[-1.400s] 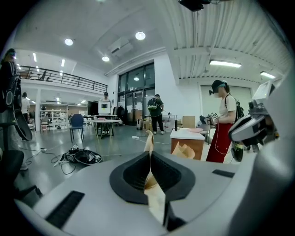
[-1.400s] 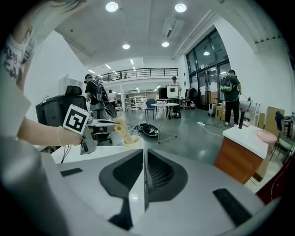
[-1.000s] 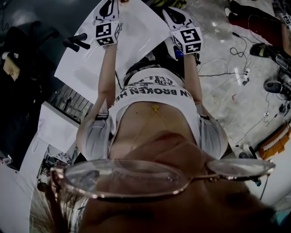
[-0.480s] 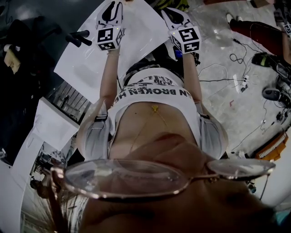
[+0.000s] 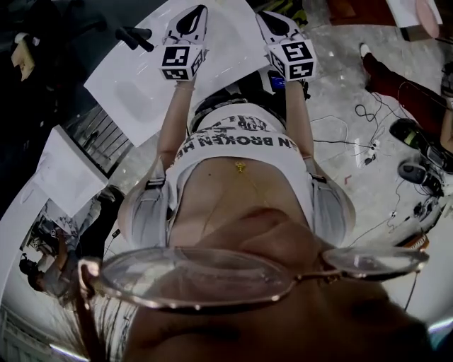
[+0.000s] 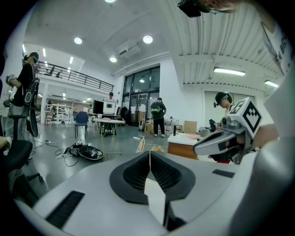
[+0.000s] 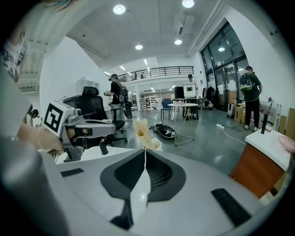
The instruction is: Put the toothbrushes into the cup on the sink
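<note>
Left gripper view: we see the left gripper (image 6: 149, 153) jaws together, empty. The right gripper (image 7: 144, 150) jaws have just closed, empty; a cream object (image 7: 140, 130) stands just beyond.

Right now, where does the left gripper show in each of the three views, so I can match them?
Head view: the left gripper is at the top, left of centre, over the white table.
Left gripper view: its own shut jaws sit at bottom centre.
Right gripper view: at the left, pointing right.
Shared landmark: the wood-sided counter, in both gripper views; I cannot pick it out in the head view.
</note>
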Demonstrator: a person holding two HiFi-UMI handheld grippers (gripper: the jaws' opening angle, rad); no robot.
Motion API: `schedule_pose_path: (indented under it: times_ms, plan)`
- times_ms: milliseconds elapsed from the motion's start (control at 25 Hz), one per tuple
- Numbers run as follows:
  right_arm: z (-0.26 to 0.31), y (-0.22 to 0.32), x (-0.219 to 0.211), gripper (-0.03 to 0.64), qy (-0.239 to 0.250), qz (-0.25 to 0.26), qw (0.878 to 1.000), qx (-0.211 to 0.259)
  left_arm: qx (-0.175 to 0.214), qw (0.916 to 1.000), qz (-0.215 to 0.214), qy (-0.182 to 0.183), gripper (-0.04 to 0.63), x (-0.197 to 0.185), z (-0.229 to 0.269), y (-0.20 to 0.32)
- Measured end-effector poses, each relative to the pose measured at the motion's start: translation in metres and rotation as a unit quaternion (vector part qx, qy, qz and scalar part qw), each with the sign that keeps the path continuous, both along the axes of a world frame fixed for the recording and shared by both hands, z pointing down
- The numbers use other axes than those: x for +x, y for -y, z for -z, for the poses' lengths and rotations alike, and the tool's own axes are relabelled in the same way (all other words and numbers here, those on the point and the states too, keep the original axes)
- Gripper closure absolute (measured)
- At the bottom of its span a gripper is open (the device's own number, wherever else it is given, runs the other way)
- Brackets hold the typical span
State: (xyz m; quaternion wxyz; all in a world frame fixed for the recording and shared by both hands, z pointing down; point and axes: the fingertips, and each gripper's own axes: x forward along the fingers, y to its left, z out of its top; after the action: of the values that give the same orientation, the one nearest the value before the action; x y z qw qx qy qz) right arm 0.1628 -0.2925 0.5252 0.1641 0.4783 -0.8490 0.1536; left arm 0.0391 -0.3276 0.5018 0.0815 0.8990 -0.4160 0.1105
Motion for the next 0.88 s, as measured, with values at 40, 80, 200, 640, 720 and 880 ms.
schedule_pose_path:
  times_ms: [40, 80, 200, 640, 720, 880]
  plan:
    - [0.003, -0.003, -0.006, 0.588, 0.000, 0.005, 1.000, 0.001, -0.001, 1.0000, 0.000, -0.002, 0.575, -0.004, 0.004, -0.007]
    - [0.006, -0.006, -0.013, 0.588, 0.001, 0.009, 1.000, 0.002, -0.002, 1.0000, 0.001, -0.004, 0.576, -0.008, 0.007, -0.014]
    - [0.013, -0.010, -0.032, 0.588, 0.013, 0.027, 1.000, 0.010, -0.006, 0.9999, 0.005, -0.007, 0.578, -0.018, 0.012, -0.029]
    - [0.034, -0.030, -0.110, 0.592, 0.052, 0.096, 0.993, 0.050, 0.009, 0.9992, 0.028, -0.028, 0.581, -0.057, 0.030, -0.070]
    - [0.034, -0.047, -0.124, 0.592, 0.056, 0.099, 0.992, 0.057, 0.015, 0.9990, 0.026, -0.034, 0.581, -0.066, 0.031, -0.089]
    - [0.050, -0.046, -0.136, 0.592, 0.058, 0.116, 0.989, 0.071, 0.027, 0.9981, 0.035, -0.043, 0.581, -0.069, 0.048, -0.090]
